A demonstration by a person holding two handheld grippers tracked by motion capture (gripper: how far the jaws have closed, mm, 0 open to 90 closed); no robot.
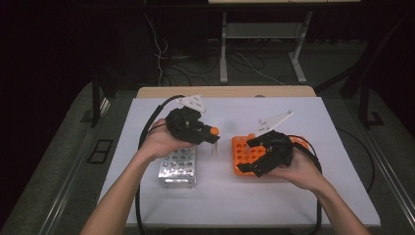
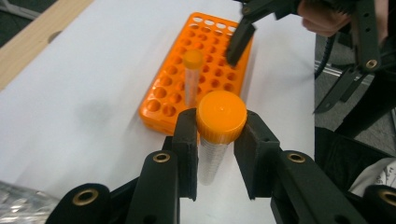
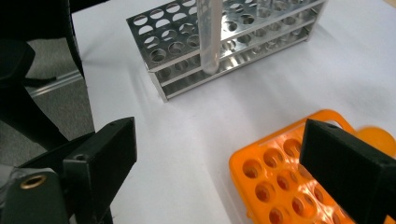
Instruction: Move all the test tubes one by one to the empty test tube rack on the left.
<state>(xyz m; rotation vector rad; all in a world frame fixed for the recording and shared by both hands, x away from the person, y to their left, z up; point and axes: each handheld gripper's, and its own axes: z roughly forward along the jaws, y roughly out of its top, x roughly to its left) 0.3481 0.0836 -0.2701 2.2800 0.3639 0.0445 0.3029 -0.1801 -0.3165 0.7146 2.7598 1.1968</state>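
White table covering (image 1: 254,196) carries all the working items, and we take them from largest to smallest. On it, the orange rack (image 2: 205,56) lies ahead of the left gripper's fingers and directly beneath the right gripper (image 1: 262,154). The steel rack (image 1: 178,166) sits below and just behind the left gripper (image 1: 208,134), under the left hand (image 1: 159,142).

We see the left gripper closed on the capped tube (image 2: 215,135), its fingers (image 2: 187,149) clamping just under the orange cap. The tube's long axis runs roughly vertical, hanging down from the fingers above bare table between the two racks. A second capped tube (image 2: 192,77) stands upright in the orange rack, just beyond the held one.

The right gripper's jaws stand wide apart with nothing between them, hovering over the near corner of the orange rack.

We judge that the coming move depends on one relation: the held tube hangs between both racks, and the left hand alone controls it.
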